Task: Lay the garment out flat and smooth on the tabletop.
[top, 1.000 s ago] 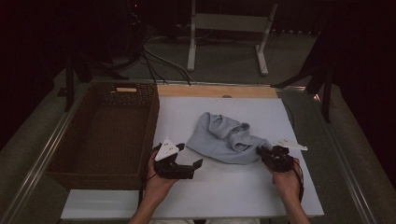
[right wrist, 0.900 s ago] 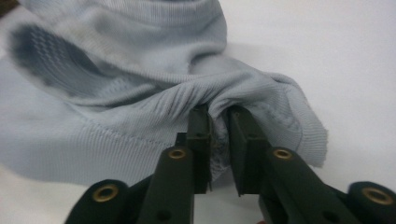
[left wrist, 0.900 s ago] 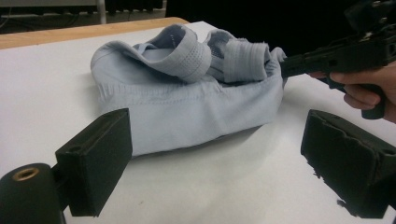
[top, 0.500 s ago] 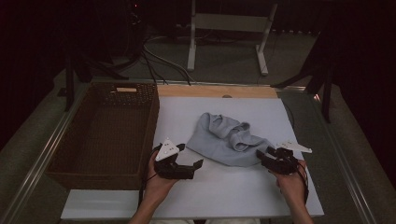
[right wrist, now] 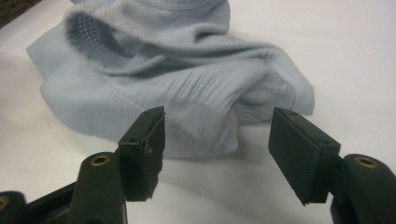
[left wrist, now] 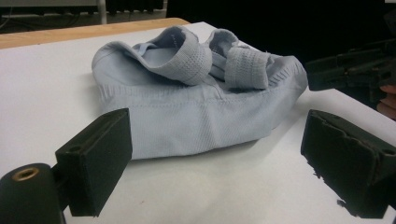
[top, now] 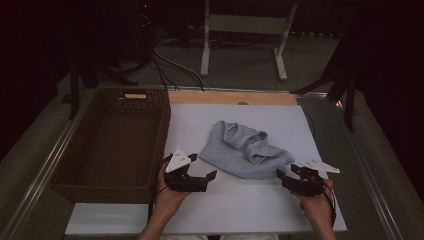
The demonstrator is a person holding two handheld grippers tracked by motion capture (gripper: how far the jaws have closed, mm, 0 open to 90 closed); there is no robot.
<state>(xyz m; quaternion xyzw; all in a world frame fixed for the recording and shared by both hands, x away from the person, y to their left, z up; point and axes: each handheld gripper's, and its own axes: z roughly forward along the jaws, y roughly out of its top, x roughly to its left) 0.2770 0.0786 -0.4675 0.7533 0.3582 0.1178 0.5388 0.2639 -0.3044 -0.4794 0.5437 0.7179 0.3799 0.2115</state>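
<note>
A crumpled light blue knit garment (top: 245,150) lies in the middle of the white board (top: 260,210). My left gripper (top: 207,179) rests on the board just left of its near edge, jaws wide open and empty; its own view faces the garment (left wrist: 196,88) from a short way off. My right gripper (top: 284,179) sits at the garment's near right corner. Its jaws have just been opening and stand apart with nothing between them, the garment's ribbed hem (right wrist: 205,116) lying just beyond the tips. The right gripper's jaws (left wrist: 350,70) show far right in the left gripper view.
A dark brown wicker basket (top: 65,172) stands empty along the board's left side. A wooden strip (top: 230,97) runs along the board's far edge. Metal table rails (top: 370,175) flank both sides. White stand legs (top: 280,45) and cables (top: 170,62) lie on the floor beyond.
My right gripper has let go of the garment's near right corner, opened, and drawn back a little toward the board's near edge. The left gripper has stayed put.
</note>
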